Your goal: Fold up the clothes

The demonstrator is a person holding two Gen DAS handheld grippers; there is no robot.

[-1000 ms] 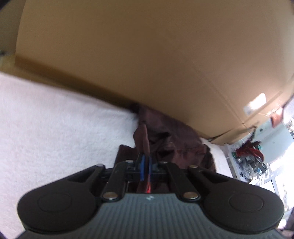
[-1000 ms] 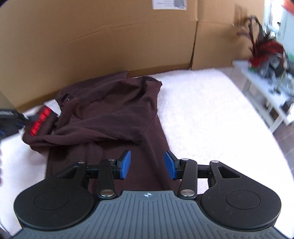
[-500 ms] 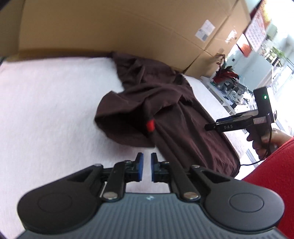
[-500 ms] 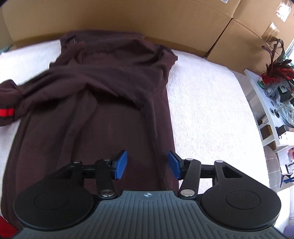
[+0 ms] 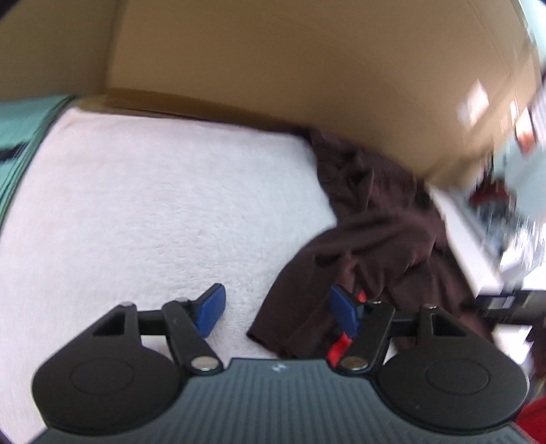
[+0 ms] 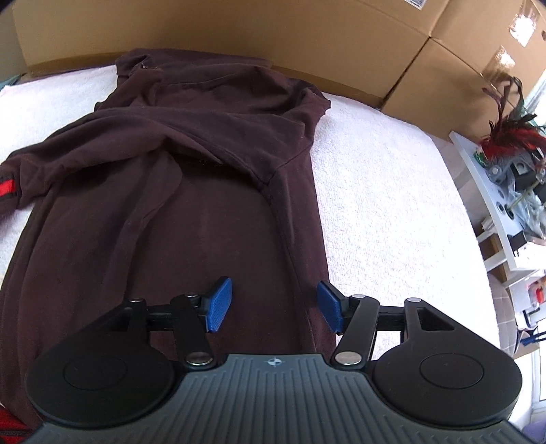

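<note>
Lying flat on a white fleecy cover [image 6: 392, 191], the dark maroon shirt [image 6: 191, 177] stretches lengthwise away from the right gripper [image 6: 274, 304]. That gripper's fingers are spread wide and hold nothing; the shirt's right side seam runs between them, with the right finger out over the shirt's edge. The left gripper [image 5: 276, 310] is likewise spread wide and empty, its right finger over the sleeve cuff with a red stripe [image 5: 338, 348], its left finger over bare cover. Cardboard boxes [image 6: 239, 30] stand behind.
</note>
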